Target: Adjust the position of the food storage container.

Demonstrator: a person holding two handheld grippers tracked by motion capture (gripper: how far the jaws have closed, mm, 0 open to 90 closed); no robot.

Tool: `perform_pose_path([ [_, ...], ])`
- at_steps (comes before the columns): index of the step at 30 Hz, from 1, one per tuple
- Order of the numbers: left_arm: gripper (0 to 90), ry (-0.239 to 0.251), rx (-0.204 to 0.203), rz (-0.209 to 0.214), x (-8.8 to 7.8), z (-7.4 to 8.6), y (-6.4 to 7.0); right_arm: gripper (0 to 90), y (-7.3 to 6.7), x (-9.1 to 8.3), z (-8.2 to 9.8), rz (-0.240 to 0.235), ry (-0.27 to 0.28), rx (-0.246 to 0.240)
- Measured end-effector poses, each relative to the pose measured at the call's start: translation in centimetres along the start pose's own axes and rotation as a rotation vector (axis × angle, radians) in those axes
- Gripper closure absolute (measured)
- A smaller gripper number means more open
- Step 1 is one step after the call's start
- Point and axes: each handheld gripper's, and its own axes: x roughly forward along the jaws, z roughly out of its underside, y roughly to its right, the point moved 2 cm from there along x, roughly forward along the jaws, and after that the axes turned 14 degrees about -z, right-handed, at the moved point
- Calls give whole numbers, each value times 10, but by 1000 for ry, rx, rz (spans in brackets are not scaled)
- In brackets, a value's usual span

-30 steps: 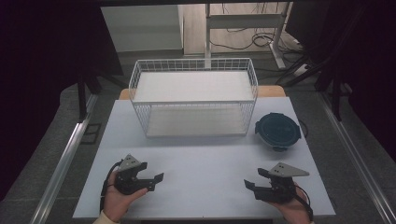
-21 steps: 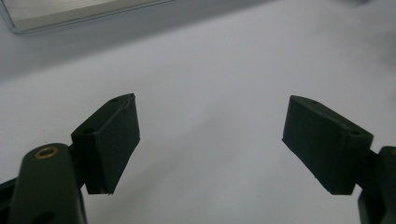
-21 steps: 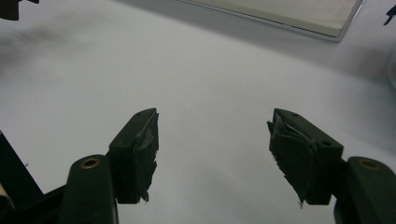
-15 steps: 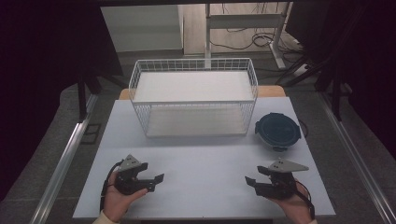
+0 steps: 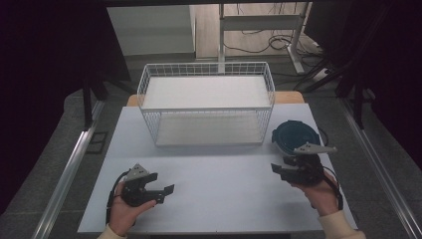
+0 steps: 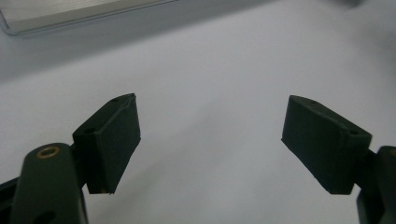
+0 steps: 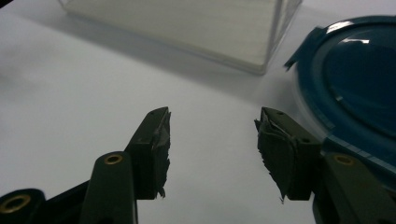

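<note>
A round dark-blue lidded container (image 5: 296, 135) sits on the white table (image 5: 219, 204) at the right, beside the white wire basket (image 5: 206, 109). My right gripper (image 5: 276, 172) hovers just in front of the container, a little to its left. In the right gripper view the container (image 7: 359, 79) lies off the right jaw. That gripper (image 7: 212, 144) is open, its jaws have just been closing, and nothing is between them. My left gripper (image 5: 164, 193) rests low at the front left, open over bare table (image 6: 210, 140).
The basket stands at the table's far middle with a pale board inside; its near corner (image 7: 187, 23) shows ahead of the right gripper. Table edges run close behind both hands. Metal rails flank the table on the floor.
The right gripper has risen and moved forward toward the blue container, and its jaws stand narrower. The left gripper has stayed where it was.
</note>
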Motion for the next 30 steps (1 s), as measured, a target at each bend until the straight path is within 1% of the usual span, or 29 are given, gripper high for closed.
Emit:
perform_pose_path([
  [1, 191, 0, 0, 0, 0, 0, 0, 443, 0, 0, 0, 0, 0, 0],
  [3, 192, -1, -2, -2, 1, 0, 0, 449, 7, -2, -9, 1, 7, 16],
  [4, 192, -1, -3, -1, 1, 0, 0, 458, 14, -4, -18, 1, 15, 32],
  [5, 192, -1, -3, -1, 1, 0, 0, 458, 14, -4, -18, 1, 15, 32],
  [6, 192, -2, -2, -1, 1, 0, 1, 467, 21, -5, -25, 12, 15, 40],
  [7, 192, -2, -2, -1, 1, 0, 1, 467, 21, -5, -25, 12, 15, 40],
  [9, 192, -3, -2, 0, 1, 0, 1, 481, 27, -6, -32, 20, 13, 51],
  [10, 192, -4, -2, 0, 1, 0, 1, 494, 34, -7, -38, 27, 12, 63],
  [11, 193, -4, -2, 0, 1, 0, 1, 500, 37, -7, -41, 31, 11, 70],
  [13, 193, -6, -3, 0, 2, 0, 0, 506, 40, -7, -44, 34, 7, 73],
  [14, 193, -8, -3, 0, 2, 0, 0, 524, 45, -6, -49, 37, 5, 82],
  [15, 193, -8, -3, 0, 2, 0, 0, 524, 45, -6, -49, 37, 5, 82],
  [16, 193, -8, -4, -2, 2, 0, -1, 543, 50, -5, -54, 42, 3, 91],
  [18, 194, -8, -4, -2, 3, 0, -1, 568, 55, -3, -59, 45, -1, 103],
  [19, 194, -8, -4, -2, 3, 0, -1, 568, 55, -3, -59, 45, -1, 103],
  [21, 194, -10, -3, -1, 3, 0, -1, 590, 59, -2, -63, 50, -7, 110],
  [23, 194, -12, -4, 0, 4, 1, -1, 621, 62, 1, -66, 54, -14, 120],
  [24, 194, -11, -6, 0, 4, 0, -1, 667, 66, 3, -70, 64, -20, 124],
  [25, 194, -11, -6, 0, 4, 0, -1, 667, 66, 3, -70, 64, -20, 124],
  [26, 194, -10, -7, 0, 4, 0, -2, 723, 71, 5, -75, 72, -22, 133],
  [27, 194, -10, -7, 0, 5, 0, -2, 723, 71, 5, -75, 72, -22, 133],
  [29, 194, -11, -7, -1, 5, 0, -2, 778, 75, 8, -79, 82, -29, 139],
  [30, 194, -11, -7, -1, 5, 0, -2, 839, 80, 11, -83, 90, -42, 141],
])
